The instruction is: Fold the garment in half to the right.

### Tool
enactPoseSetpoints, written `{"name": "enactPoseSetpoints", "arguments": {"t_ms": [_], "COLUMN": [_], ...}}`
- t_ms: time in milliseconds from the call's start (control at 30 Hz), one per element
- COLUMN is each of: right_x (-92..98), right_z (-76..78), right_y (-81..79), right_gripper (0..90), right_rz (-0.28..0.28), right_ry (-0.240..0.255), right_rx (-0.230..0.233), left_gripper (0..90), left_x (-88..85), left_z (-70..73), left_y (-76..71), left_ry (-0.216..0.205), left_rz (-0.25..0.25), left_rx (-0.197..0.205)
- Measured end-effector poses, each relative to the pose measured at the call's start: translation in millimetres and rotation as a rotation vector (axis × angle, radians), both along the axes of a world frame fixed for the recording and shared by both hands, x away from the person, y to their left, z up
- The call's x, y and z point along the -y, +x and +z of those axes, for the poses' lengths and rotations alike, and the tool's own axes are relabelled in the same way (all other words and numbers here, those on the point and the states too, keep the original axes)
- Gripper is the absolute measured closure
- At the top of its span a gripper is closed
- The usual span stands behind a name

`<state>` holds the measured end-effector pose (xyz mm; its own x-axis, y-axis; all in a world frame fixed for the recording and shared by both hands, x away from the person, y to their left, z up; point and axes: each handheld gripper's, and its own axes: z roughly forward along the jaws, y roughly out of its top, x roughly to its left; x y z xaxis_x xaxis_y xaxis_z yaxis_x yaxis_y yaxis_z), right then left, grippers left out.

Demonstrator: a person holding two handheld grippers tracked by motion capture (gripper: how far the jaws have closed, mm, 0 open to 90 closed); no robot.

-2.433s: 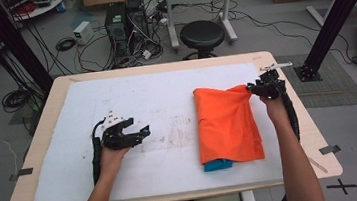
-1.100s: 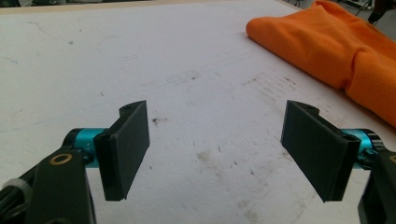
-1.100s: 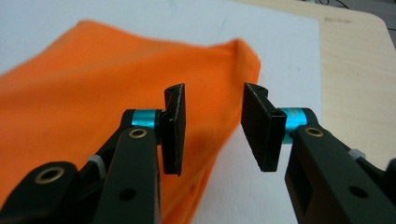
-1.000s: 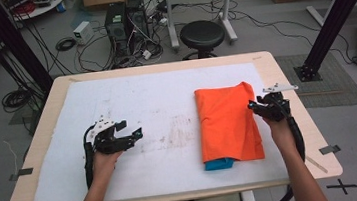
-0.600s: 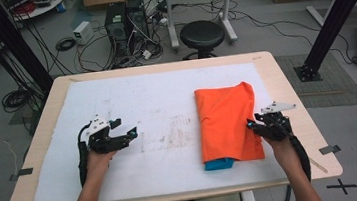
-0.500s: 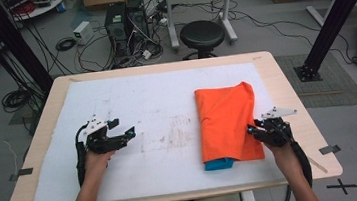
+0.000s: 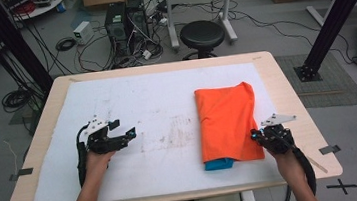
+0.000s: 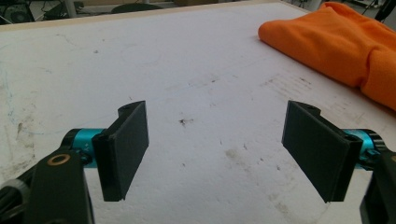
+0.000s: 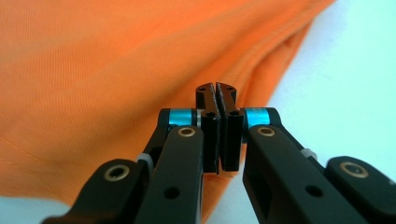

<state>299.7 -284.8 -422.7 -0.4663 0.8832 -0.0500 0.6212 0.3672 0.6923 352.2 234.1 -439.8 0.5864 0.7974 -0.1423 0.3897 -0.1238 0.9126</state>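
Observation:
A folded orange cloth [image 7: 228, 123] lies on the right half of the white sheet [image 7: 156, 98], with a blue piece [image 7: 220, 164] peeking out under its near edge. My right gripper [image 7: 254, 135] sits at the cloth's near right edge. Its jaws have just been closing and now press flat together [image 9: 218, 93], with no fabric visible between them; the orange cloth [image 9: 116, 70] lies just beyond the tips. My left gripper [image 7: 122, 128] rests on the sheet's left half, open and empty [image 8: 217, 149], well apart from the orange cloth [image 8: 336, 42].
The wooden table [image 7: 163, 67] carries the stained white sheet. Beyond its far edge stand a black stool [image 7: 202, 33], a computer tower [image 7: 125, 23] and tangled floor cables. A black frame post [image 7: 331, 19] rises at the far right.
My right gripper has moved down the cloth's right edge toward the near side, and its jaws have closed. The left hand has barely shifted.

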Motion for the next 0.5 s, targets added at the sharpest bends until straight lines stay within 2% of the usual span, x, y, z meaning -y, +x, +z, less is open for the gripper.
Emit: {"name": "enactPoseSetpoints", "arguments": {"t_ms": [67,100,133,200,233,333,400,500], "right_x": [2.4,3.3,3.3,0.2,-1.2,-3.9,-3.7,3.0], "right_z": [1.1,0.2,-1.9,-6.7,-8.6,-7.1,-0.9,8.8], "right_y": [-1.3,-1.3,-0.4,0.6,1.3,0.3,-2.3,-6.4], "right_gripper": [86.3,75.7,70.1,69.4,69.7,88.6,88.7,88.9], "right_rz": [-0.021,-0.024,-0.032,-0.030,-0.027,-0.007,-0.006,-0.028], "right_ry": [0.030,0.044,0.052,0.032,0.020,-0.018,-0.040,-0.043], "right_rx": [0.003,-0.006,-0.026,-0.044,-0.049,-0.031,-0.002,0.012], "left_gripper": [23.0,22.9,22.9,23.0,23.0,23.0,22.9,23.0], "left_x": [0.0,0.0,0.0,0.1,0.0,-0.4,-0.9,-1.6], "left_z": [0.0,-0.1,-0.3,-0.6,-0.6,-0.9,-1.1,-1.6], "left_y": [0.0,0.0,0.1,0.2,0.3,0.2,0.1,0.0], "left_ry": [-0.002,-0.002,-0.002,-0.001,-0.001,-0.004,-0.007,-0.008], "left_rz": [0.002,0.002,0.002,0.003,0.003,0.006,0.009,0.009], "left_rx": [0.000,0.000,-0.001,-0.002,-0.003,-0.004,-0.005,-0.005]}}
